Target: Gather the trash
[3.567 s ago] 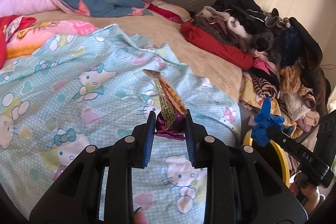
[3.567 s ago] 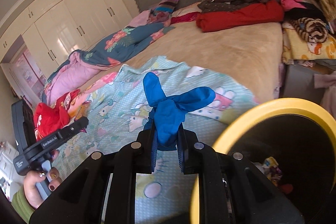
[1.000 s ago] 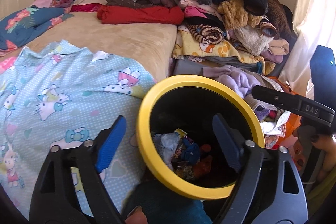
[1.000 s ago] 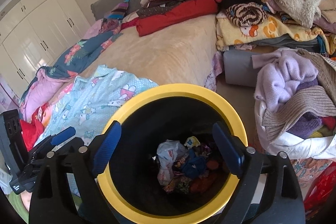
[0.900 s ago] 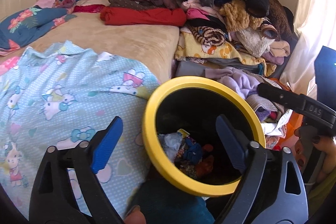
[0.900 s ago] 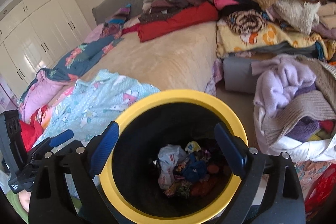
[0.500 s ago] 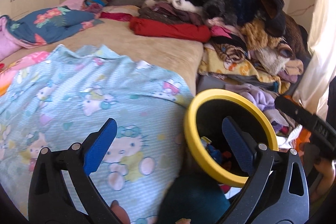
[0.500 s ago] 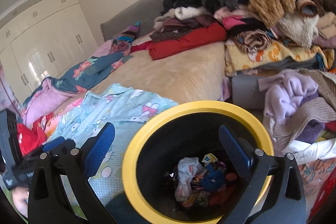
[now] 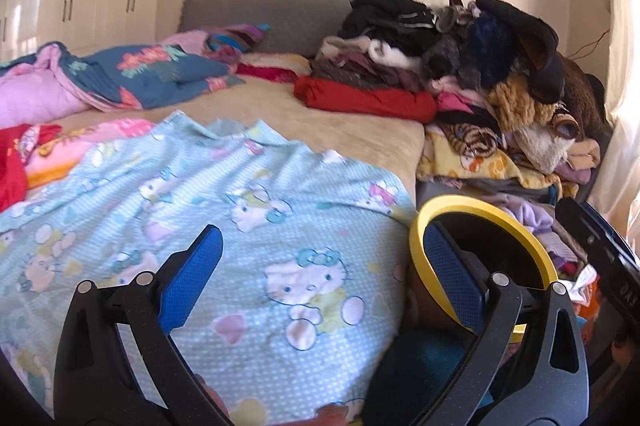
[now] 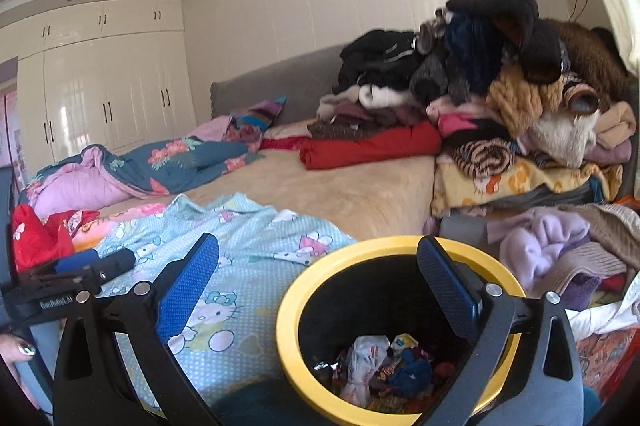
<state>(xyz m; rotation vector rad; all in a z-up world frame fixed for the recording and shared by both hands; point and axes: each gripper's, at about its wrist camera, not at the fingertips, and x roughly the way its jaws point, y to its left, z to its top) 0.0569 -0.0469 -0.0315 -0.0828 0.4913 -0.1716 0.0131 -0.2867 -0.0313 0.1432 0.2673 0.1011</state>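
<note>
The blue cat blanket (image 9: 256,210) lies flat on the bed (image 10: 340,186), with open room above it. A tall pile of clothes (image 10: 500,78) blocks the far right. The yellow bin (image 10: 316,274) stands just beside the bed, its mouth open.

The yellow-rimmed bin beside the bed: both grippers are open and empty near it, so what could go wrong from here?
1. The right gripper hangs just over the bin's yellow rim; swinging away, a finger could catch it and perhaps tip the bin.
2. The left gripper is low over the cartoon-cat sheet; its open fingers might snag the loose cloth.
</note>
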